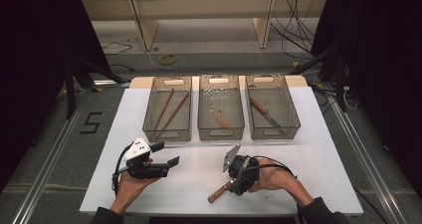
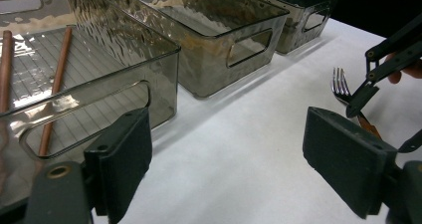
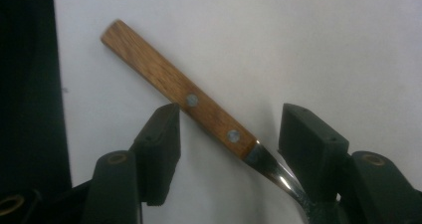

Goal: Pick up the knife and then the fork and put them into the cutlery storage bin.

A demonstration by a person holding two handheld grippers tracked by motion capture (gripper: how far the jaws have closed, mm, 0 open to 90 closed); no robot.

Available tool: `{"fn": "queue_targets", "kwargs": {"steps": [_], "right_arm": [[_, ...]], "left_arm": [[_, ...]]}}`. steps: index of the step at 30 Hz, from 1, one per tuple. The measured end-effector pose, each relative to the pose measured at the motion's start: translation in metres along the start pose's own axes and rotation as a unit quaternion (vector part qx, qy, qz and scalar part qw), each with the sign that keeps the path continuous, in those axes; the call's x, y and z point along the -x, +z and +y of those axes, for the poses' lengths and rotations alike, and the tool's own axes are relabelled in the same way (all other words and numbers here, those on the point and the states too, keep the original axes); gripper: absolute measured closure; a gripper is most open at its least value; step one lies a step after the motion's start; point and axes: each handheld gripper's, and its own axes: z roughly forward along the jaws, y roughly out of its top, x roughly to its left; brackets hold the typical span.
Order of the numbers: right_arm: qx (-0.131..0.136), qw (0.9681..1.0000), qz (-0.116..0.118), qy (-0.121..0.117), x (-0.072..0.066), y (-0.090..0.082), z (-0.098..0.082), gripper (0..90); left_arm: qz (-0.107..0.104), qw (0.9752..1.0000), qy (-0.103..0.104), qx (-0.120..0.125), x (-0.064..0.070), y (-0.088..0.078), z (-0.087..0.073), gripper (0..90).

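A fork with a riveted wooden handle (image 3: 174,84) lies flat on the white table (image 1: 298,154), near its front edge, handle (image 1: 217,194) pointing toward the person. My right gripper (image 3: 231,129) is lowered over it. Its jaws stand apart, one on each side of the handle where wood meets metal, and neither pad presses on it. In the left gripper view the fork's tines (image 2: 339,84) show beside one right-gripper finger (image 2: 361,97). My left gripper (image 1: 167,153) is held at the front left, open and empty (image 2: 229,159), facing the bins.
Three clear grey bins stand in a row at the back of the table. The left bin (image 1: 166,133) holds two brown chopsticks (image 2: 59,74). The middle bin (image 1: 220,130) holds a pale utensil, and the right bin (image 1: 275,130) holds a red-handled utensil.
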Motion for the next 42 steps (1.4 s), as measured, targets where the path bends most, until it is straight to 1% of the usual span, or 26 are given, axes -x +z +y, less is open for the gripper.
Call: {"fn": "queue_targets", "kwargs": {"steps": [1, 3, 4, 6, 8, 10, 14, 19, 22, 24, 25, 30, 34, 35, 36, 37, 38, 40, 42], "right_arm": [[-0.007, 1.0000, 0.002, -0.005, -0.0001, 0.0017, 0.0000, 43.6], [-0.013, 0.9998, 0.001, -0.015, -0.0002, 0.0032, 0.0005, 45.3], [-0.015, 0.9998, 0.003, -0.014, -0.0009, 0.0035, 0.0005, 46.5], [-0.019, 0.9995, -0.002, -0.025, -0.0018, 0.0045, 0.0004, 47.0], [-0.020, 0.9995, -0.005, -0.025, -0.0034, 0.0044, 0.0006, 47.9], [-0.019, 0.9993, -0.007, -0.030, -0.0037, 0.0047, 0.0006, 49.6], [-0.021, 0.9990, -0.004, -0.039, -0.0050, 0.0044, 0.0011, 55.3], [-0.026, 0.9989, -0.001, -0.040, -0.0063, 0.0038, 0.0020, 61.6], [-0.031, 0.9986, 0.006, -0.043, -0.0069, 0.0035, 0.0030, 66.2], [-0.034, 0.9980, 0.005, -0.054, -0.0070, 0.0040, 0.0040, 68.7], [-0.037, 0.9982, 0.008, -0.046, -0.0085, 0.0038, 0.0047, 70.0], [-0.040, 0.9974, 0.012, -0.058, -0.0084, 0.0038, 0.0052, 75.4], [-0.045, 0.9972, 0.016, -0.058, -0.0087, 0.0035, 0.0060, 77.1], [-0.047, 0.9972, 0.017, -0.055, -0.0089, 0.0031, 0.0061, 77.4], [-0.044, 0.9974, 0.017, -0.054, -0.0084, 0.0033, 0.0059, 77.7], [-0.044, 0.9977, 0.017, -0.048, -0.0083, 0.0034, 0.0059, 77.8], [-0.043, 0.9977, 0.018, -0.051, -0.0075, 0.0037, 0.0058, 77.9], [-0.041, 0.9983, 0.018, -0.038, -0.0078, 0.0035, 0.0057, 78.0], [-0.039, 0.9984, 0.018, -0.037, -0.0069, 0.0032, 0.0051, 78.0]], "left_arm": [[0.000, 1.0000, 0.001, 0.000, 0.0000, 0.0002, -0.0001, 19.1], [0.000, 1.0000, 0.001, 0.000, 0.0001, 0.0003, 0.0000, 19.1], [0.000, 1.0000, 0.001, 0.000, 0.0002, 0.0003, 0.0000, 19.1], [0.000, 1.0000, 0.001, -0.001, 0.0000, 0.0004, -0.0001, 19.2], [0.000, 1.0000, 0.001, 0.000, 0.0002, 0.0004, 0.0000, 19.2], [0.000, 1.0000, 0.002, 0.000, 0.0004, 0.0005, 0.0000, 19.2], [0.000, 1.0000, 0.002, -0.001, 0.0003, 0.0006, 0.0000, 19.2], [0.000, 1.0000, 0.002, -0.001, 0.0003, 0.0007, -0.0001, 19.2], [-0.001, 1.0000, 0.004, -0.002, 0.0001, 0.0004, 0.0000, 19.2], [0.000, 1.0000, 0.001, -0.001, 0.0001, 0.0006, -0.0002, 19.2], [0.000, 1.0000, 0.001, -0.001, 0.0002, 0.0005, -0.0002, 19.2], [-0.001, 1.0000, 0.004, -0.003, 0.0002, 0.0007, -0.0002, 19.2], [0.000, 1.0000, 0.004, -0.003, 0.0003, 0.0007, -0.0001, 19.2], [0.000, 1.0000, 0.004, -0.002, 0.0003, 0.0007, -0.0001, 19.2], [0.000, 1.0000, 0.004, -0.002, 0.0003, 0.0007, -0.0001, 19.2], [0.000, 1.0000, 0.004, -0.002, 0.0002, 0.0006, -0.0001, 19.2], [0.000, 1.0000, 0.004, -0.002, 0.0001, 0.0004, -0.0001, 19.2], [0.000, 1.0000, 0.002, -0.001, 0.0001, 0.0003, 0.0000, 19.2], [0.000, 1.0000, 0.002, -0.001, 0.0001, 0.0002, 0.0001, 19.2]]}}
